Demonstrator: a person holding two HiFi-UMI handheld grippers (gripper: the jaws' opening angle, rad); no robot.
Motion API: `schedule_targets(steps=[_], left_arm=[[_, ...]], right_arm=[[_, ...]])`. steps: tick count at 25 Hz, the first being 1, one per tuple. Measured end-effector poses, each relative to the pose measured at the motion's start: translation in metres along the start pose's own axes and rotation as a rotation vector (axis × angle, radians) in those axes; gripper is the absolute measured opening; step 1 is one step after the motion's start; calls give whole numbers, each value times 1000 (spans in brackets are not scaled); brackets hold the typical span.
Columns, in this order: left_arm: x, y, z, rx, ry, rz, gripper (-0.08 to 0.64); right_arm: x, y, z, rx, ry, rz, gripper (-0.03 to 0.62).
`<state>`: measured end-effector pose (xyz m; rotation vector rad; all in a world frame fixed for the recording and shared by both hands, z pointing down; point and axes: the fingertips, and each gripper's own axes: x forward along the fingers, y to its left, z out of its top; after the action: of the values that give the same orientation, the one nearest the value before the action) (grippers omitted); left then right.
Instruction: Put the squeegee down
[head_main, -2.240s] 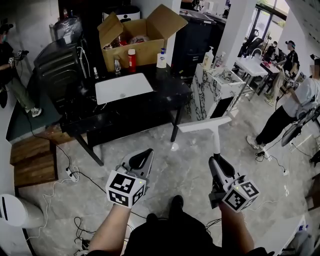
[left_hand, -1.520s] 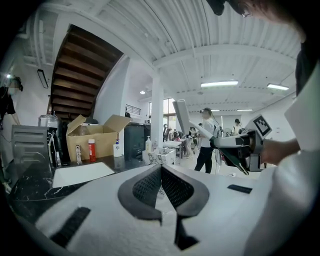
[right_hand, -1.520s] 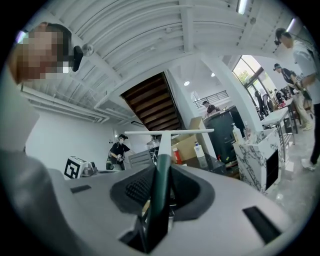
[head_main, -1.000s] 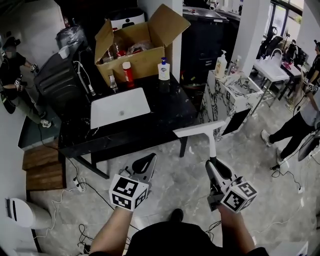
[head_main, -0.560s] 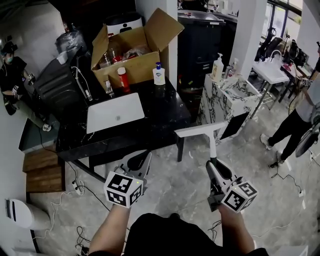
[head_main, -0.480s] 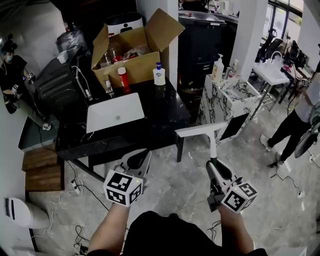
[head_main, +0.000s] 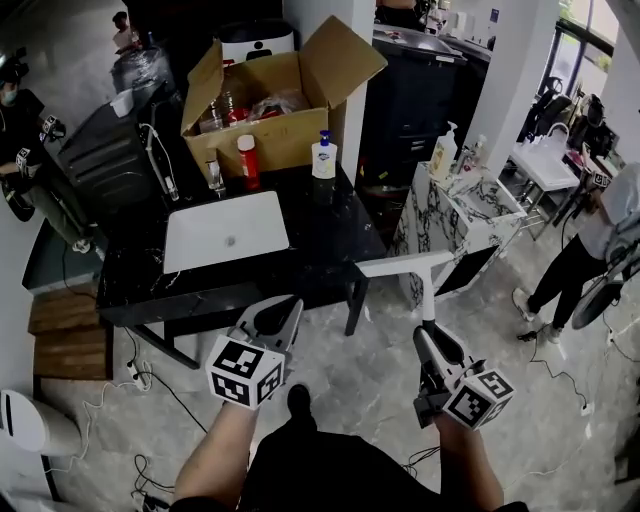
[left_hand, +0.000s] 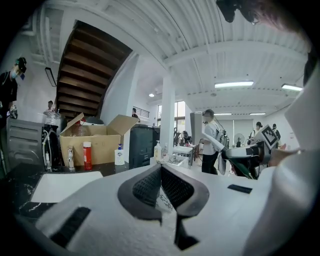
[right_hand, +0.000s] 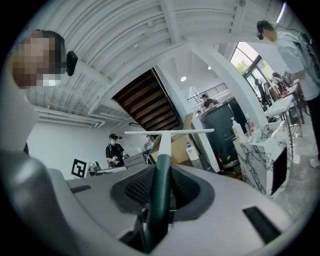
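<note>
At the left, a black table (head_main: 310, 245) with a glossy, stone-like top carries a flat white rectangular basin (head_main: 225, 230), a red bottle (head_main: 247, 160), a white pump bottle (head_main: 323, 158) and an open brown cardboard box (head_main: 275, 90) with its flaps up. In front of the table's near edge the left gripper (head_main: 275, 312) hangs over the grey veined floor (head_main: 360, 370). Its pale plastic shell is smooth, and its dark ribbed pads are pressed together at the tips with nothing between them.

The squeegee (head_main: 408, 264) is a T shape: a long, thin, straight white blade bar crosses the top of a slim white shaft, which runs down into a dark green, rounded, glossy handle (right_hand: 159, 200). It is held in the air above the floor, just right of the table's near corner, with the blade farthest from the person and roughly level. It touches neither the table nor the floor.

The right gripper (head_main: 432, 335) pinches the green handle between its dark textured pads, and the shaft rises straight out from between the jaws. A cube with black-and-white square markers sits at its rear.

Farther right stands a white cabinet (head_main: 450, 215) with black marble veining, and a person (head_main: 585, 250) stands at the edge of the head view.
</note>
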<state>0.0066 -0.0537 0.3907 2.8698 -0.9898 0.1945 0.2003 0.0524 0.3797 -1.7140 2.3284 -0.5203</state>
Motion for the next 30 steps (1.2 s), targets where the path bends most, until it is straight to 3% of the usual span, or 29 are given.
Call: schedule_targets(steps=[8,17,30], left_arm=[[62,81,11,-12,-7,-28,9],[108,154,8,-37,12,-62,9],[145,206,4,-84,21,-60,9]], right_arm=[[97,-30,23,-23,-2,-44,100],[198,-32,18,-24,54,-42,100],[265,-39,16,-24,108,-23,99]])
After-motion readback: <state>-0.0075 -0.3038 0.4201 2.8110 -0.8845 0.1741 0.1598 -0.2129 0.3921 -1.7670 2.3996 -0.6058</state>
